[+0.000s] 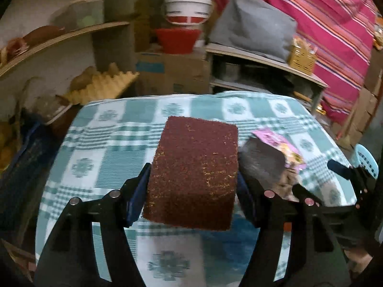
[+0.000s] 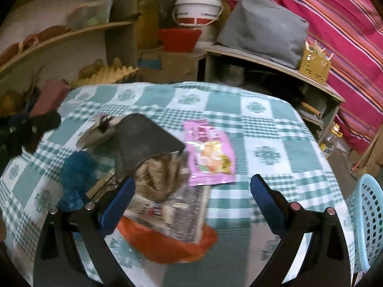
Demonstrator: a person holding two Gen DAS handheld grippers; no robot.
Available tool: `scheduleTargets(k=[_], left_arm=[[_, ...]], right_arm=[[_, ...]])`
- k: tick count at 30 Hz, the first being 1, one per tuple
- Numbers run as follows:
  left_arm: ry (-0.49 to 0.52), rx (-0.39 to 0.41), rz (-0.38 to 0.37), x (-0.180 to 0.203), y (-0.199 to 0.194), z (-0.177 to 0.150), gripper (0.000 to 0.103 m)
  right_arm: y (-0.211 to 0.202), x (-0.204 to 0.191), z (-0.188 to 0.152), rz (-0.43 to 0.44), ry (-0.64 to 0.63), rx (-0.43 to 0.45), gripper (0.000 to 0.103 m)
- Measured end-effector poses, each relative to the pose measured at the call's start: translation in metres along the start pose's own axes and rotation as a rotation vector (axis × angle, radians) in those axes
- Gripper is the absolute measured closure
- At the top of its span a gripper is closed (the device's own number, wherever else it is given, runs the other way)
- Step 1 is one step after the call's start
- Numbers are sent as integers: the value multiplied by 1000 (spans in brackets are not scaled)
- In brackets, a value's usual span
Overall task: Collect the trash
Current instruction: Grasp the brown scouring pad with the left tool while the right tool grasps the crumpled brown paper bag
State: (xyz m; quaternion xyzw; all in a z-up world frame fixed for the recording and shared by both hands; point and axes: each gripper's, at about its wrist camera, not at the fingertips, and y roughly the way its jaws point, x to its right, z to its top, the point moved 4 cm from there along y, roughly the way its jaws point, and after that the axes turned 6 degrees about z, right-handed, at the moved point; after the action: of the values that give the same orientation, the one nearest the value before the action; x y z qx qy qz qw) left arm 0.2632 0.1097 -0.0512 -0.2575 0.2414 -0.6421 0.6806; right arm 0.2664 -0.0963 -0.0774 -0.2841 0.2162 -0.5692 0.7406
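My left gripper is shut on a dark red scouring sponge, held above the green-and-white checked tablecloth. The same sponge and left gripper show at the left edge of the right wrist view. My right gripper hangs open over a heap of trash with nothing between its fingers. The heap holds a pink snack packet, a dark grey curved piece, crumpled brown paper, a printed wrapper, an orange plastic bag and a blue scrubber.
A light blue perforated basket stands at the table's right edge. Behind the table are shelves with an egg tray, a cardboard box, a red bowl, a white bucket and a grey cushion. A striped pink cloth hangs at right.
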Motion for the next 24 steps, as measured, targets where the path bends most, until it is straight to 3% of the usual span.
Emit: scheduleTargets(k=[5, 8, 10, 17, 24], left_arm=[[-35, -6, 26, -17, 2, -1, 38], [-44, 0, 36, -21, 1, -1, 38], [-45, 5, 43, -22, 1, 0, 38], [-32, 21, 48, -10, -2, 3, 38], [-9, 46, 23, 24, -11, 9, 38]], right_arm=[[21, -10, -3, 43, -2, -60, 32], [27, -14, -4, 64, -13, -78, 54], [28, -16, -5, 79, -20, -87, 75], [6, -2, -4, 61, -36, -53, 75], [-36, 48, -4, 18, 9, 6, 75]])
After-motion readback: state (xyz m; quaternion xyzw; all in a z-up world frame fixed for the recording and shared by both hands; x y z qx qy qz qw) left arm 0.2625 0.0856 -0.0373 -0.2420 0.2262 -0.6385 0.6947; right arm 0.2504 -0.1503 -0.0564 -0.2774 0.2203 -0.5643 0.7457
